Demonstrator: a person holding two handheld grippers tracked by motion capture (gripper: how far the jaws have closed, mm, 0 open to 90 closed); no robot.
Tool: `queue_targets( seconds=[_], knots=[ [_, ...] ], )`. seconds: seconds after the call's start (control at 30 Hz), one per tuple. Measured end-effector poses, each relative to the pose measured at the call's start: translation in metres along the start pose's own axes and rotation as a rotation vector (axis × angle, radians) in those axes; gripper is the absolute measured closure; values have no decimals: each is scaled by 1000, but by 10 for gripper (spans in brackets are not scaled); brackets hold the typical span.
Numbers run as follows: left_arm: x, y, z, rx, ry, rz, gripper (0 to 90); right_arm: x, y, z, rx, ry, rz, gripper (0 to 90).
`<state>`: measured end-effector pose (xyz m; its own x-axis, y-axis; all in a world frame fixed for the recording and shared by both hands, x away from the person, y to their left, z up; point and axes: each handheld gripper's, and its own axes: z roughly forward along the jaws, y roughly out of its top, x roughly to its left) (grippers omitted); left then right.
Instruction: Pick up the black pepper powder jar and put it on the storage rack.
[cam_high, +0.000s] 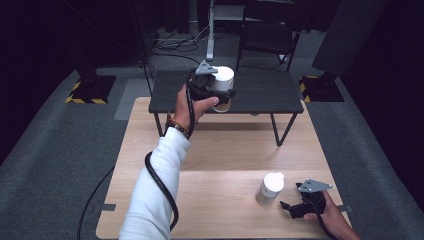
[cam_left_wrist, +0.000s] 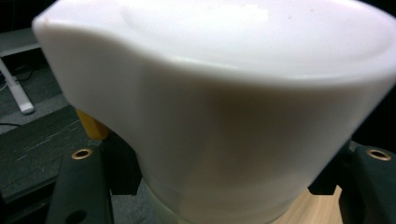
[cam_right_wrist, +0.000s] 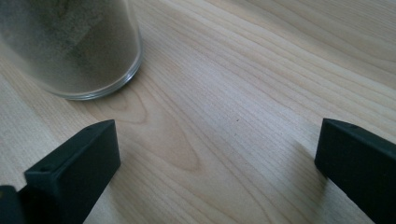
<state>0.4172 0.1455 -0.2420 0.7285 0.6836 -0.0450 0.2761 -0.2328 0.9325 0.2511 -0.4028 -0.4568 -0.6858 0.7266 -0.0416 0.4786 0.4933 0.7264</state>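
My left gripper (cam_high: 223, 94) is raised over the far edge of the wooden table (cam_high: 225, 150), shut on a jar with a white lid (cam_high: 223, 76). In the left gripper view that white lid (cam_left_wrist: 219, 107) looms close, with the black jaws of the left gripper (cam_left_wrist: 219, 186) pressed against the jar from both sides. A second jar (cam_high: 270, 187), also white-lidded, stands on the table at the front right. Its glass base (cam_right_wrist: 74, 46) holds brownish powder. My right gripper (cam_high: 289, 207) rests low just right of it, open, with bare wood between the jaws of the right gripper (cam_right_wrist: 219, 154).
A low black table (cam_high: 260, 92) stands beyond the wooden one, under the lifted jar. Behind it are a dark chair (cam_high: 267, 30) and a white pole (cam_high: 211, 35). Hazard-striped bases (cam_high: 90, 90) sit on the grey floor at both sides.
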Motion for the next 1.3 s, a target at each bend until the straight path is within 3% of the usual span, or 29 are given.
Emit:
queue_targets(
  seconds=[0.27, 0.63, 1.1, 1.3],
  knots=[
    [9, 4, 22, 20, 23, 1, 306, 0, 0, 0, 1, -1, 0, 0],
    [14, 1, 36, 23, 41, 11, 306, 0, 0, 0, 1, 0, 0, 0],
    [19, -10, 37, -16, 21, 5, 303, 0, 0, 0, 0, -1, 1, 0],
    [19, -9, 37, -11, 19, 15, 292, 0, 0, 0, 0, -1, 0, 0]
  ],
)
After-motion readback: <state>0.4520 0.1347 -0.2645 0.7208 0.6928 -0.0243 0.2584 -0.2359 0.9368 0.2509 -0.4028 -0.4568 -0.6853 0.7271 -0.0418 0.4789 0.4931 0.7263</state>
